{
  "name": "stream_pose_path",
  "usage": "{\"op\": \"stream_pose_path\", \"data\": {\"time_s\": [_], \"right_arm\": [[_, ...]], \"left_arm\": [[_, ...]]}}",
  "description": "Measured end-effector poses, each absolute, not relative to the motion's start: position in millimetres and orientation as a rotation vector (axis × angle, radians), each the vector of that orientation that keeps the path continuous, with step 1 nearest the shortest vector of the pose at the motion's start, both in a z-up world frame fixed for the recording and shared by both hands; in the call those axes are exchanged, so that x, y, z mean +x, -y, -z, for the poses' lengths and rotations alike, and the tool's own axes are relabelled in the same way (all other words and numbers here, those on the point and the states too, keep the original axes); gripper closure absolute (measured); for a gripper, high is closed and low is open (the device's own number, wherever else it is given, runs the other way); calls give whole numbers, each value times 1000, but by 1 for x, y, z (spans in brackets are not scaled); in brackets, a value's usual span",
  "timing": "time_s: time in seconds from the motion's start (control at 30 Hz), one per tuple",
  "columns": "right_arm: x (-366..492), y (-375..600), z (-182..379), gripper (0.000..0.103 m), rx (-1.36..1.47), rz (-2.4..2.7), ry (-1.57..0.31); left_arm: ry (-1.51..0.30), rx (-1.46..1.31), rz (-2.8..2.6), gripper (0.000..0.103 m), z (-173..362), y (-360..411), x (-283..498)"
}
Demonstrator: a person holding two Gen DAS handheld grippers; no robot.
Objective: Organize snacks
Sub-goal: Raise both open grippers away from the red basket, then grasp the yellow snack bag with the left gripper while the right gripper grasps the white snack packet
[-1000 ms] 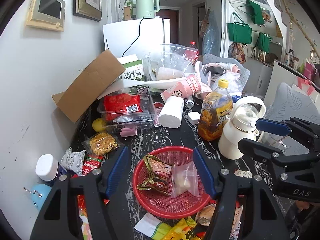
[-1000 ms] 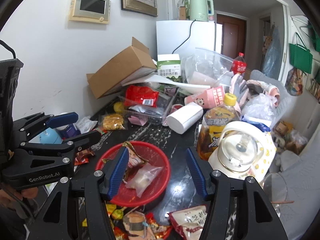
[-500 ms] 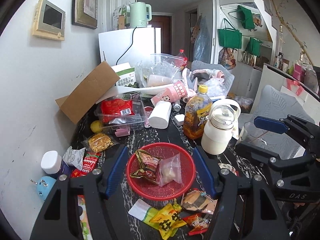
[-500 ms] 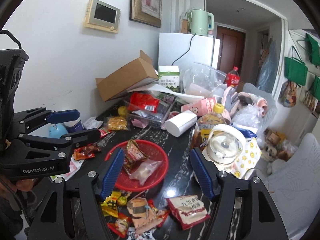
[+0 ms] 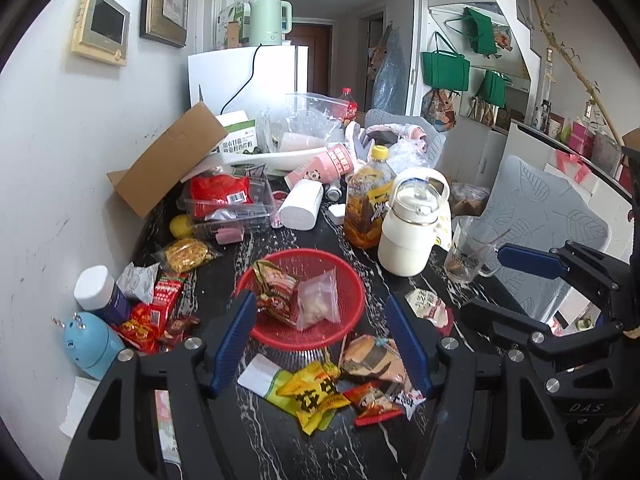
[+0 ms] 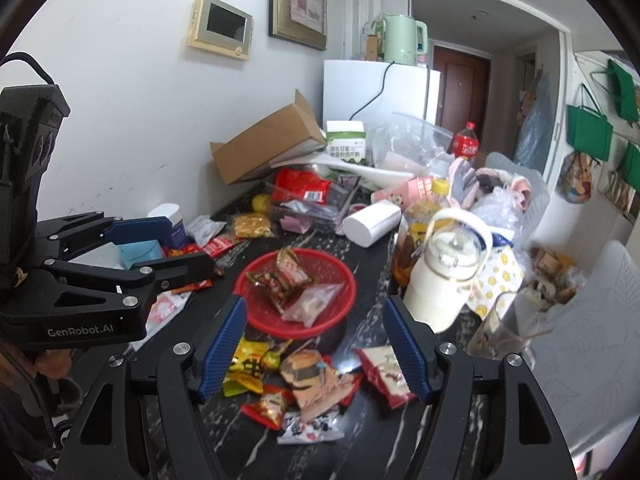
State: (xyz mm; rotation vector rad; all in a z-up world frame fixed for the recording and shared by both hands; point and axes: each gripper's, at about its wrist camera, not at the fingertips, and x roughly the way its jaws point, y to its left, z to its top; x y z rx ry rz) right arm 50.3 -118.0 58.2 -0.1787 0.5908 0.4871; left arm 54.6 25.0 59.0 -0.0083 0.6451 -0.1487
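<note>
A red mesh basket (image 5: 344,280) (image 6: 340,276) sits mid-table with a brown snack packet (image 5: 276,292) and a clear bag (image 5: 318,300) in it. Loose snack packets lie in front of it: a yellow one (image 5: 316,394), a burger-print one (image 5: 374,358) (image 6: 308,372) and a red-white one (image 6: 382,372). More red packets (image 5: 160,304) lie at the left. My left gripper (image 5: 320,340) is open and empty above the front packets. My right gripper (image 6: 316,348) is open and empty beside it, also seen in the left wrist view (image 5: 516,284).
A white kettle jug (image 5: 412,232), a tea bottle (image 5: 366,200) and a glass mug (image 5: 468,252) stand right of the basket. A cardboard box (image 5: 172,160), a clear tray (image 5: 228,208), a white roll (image 5: 300,208) and clutter fill the back. A blue toy (image 5: 92,344) and jar (image 5: 100,292) stand left.
Both grippers have pulled back and up from the basket, bringing the loose packets at the table's front into view. Both stay open and empty.
</note>
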Motion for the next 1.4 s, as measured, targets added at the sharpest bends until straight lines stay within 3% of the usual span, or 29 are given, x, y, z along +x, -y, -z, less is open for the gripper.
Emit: {"op": "stream_pose_path", "data": {"time_s": [0.9,1.4], "right_arm": [[21,138,56,32,-62,-434,-864],[48,144,100,22,-52,-415,-923]], "left_arm": [[-864,-78,191,37,42,-15,28],[-897,-112,125,37,77,-27,45]]}}
